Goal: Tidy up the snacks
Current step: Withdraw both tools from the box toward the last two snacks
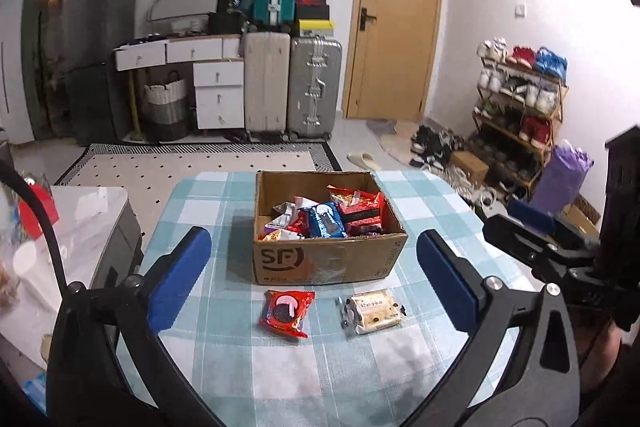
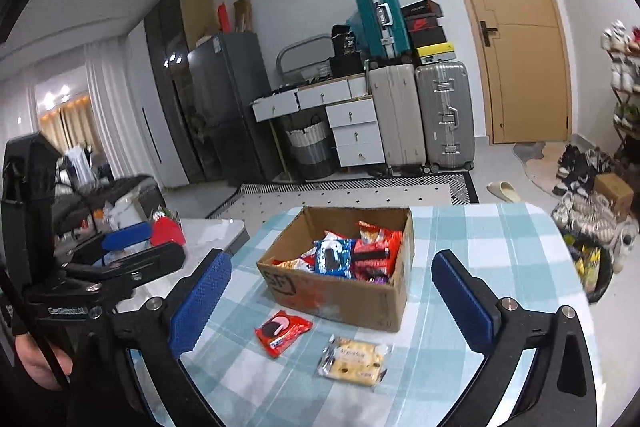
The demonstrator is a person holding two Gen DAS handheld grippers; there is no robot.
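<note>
A cardboard box (image 1: 328, 261) (image 2: 340, 303) full of several snack packets stands in the middle of the checked tablecloth (image 1: 320, 379) (image 2: 480, 235). In front of it lie a red cookie packet (image 1: 286, 313) (image 2: 283, 333) and a pale biscuit packet (image 1: 374, 311) (image 2: 356, 361), side by side and apart. My left gripper (image 1: 312, 235) hovers back from them, open wide, with nothing between its blue pads. My right gripper (image 2: 331, 259) is likewise open and empty, off to the right of the left one. Each gripper shows at the edge of the other's view.
A low marble-topped side table (image 1: 80, 211) (image 2: 216, 231) with clutter stands left of the table. Right of the table are a dark bin (image 2: 588, 267), a purple bag (image 1: 560, 175) and a shoe rack (image 1: 520, 99). Suitcases (image 1: 292, 87) and drawers line the far wall.
</note>
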